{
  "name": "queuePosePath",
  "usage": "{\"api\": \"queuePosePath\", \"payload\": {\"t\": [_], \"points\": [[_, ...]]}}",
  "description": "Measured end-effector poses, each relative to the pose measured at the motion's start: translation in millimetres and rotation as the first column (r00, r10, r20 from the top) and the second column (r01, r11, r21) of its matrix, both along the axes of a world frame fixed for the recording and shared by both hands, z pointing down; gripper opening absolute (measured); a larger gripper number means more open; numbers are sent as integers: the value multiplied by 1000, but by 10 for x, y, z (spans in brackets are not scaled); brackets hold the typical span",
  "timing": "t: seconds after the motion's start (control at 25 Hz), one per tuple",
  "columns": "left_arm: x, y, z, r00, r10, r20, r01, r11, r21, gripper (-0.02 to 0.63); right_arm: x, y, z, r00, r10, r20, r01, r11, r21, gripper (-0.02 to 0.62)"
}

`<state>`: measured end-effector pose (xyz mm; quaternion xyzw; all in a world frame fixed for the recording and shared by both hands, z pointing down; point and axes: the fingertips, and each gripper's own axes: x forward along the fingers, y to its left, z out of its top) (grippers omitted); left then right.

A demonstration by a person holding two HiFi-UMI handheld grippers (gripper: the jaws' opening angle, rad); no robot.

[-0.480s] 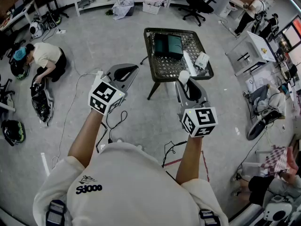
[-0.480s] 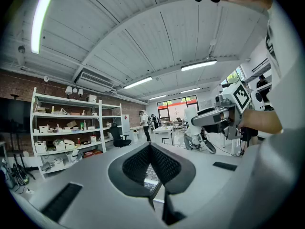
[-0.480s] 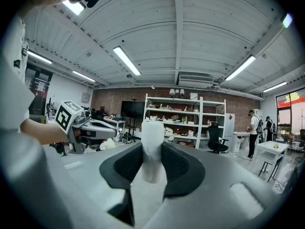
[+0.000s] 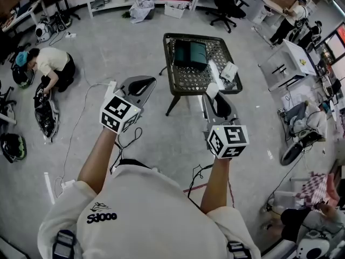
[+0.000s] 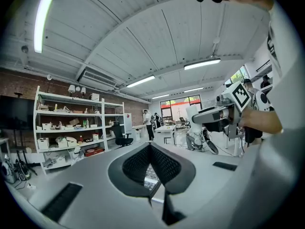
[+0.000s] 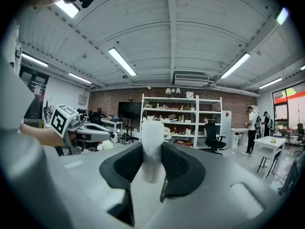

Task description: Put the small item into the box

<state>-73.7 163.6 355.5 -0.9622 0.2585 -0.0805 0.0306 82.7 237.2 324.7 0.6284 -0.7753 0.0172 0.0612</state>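
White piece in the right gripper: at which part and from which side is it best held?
Grip the white piece at its lower half, a pad on each long side, as the right gripper does now. It is tall and slim and stands upright between the jaws, so those sides probably give most contact, and its top sticks out free.

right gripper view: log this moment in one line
right gripper: shut on small white cylindrical item | left gripper: shut, empty | dark green box: on black mesh table, ahead

Shirt [image 4: 145, 209]: white, short-sleeved, black back print.
Left gripper [image 4: 148, 82]: grey shell, black-and-white marker cube [image 4: 119, 113].
Right gripper [image 4: 213, 93]: identical build.
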Motion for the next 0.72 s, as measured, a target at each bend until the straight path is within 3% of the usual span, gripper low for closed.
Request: {"api": "queuePosePath", "payload": {"t": [0.36,0.72], "points": [[231,109,68,1000,17,15,-17,1000,6,2,130,25,128,995,-52,83,57,997,-58,133],[351,-451,192,998,53,21,-53,999,8,2,245,-570,313,994,-48,96,60,989,-132,133]]}}
